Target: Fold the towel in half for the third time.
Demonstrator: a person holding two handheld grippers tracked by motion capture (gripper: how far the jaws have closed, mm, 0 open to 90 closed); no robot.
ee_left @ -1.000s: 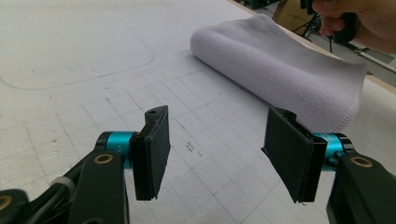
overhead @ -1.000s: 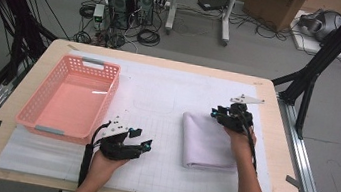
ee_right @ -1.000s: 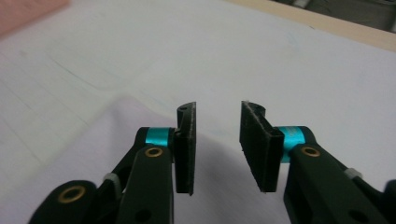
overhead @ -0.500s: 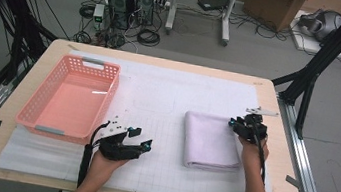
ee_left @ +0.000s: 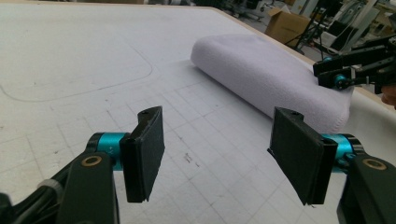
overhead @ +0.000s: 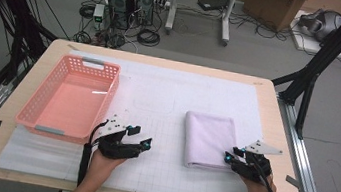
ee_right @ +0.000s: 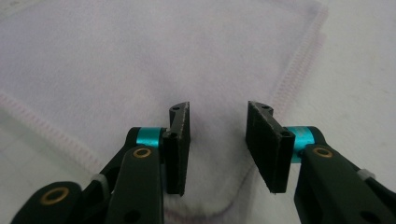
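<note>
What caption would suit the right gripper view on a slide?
Right gripper, jaws open and just widening, poised over a corner of the folded lilac towel.

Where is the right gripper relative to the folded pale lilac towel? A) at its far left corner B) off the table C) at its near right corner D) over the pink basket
C: the right gripper sits at the near right corner of the folded pale lilac towel, jaws open over the cloth.
</note>
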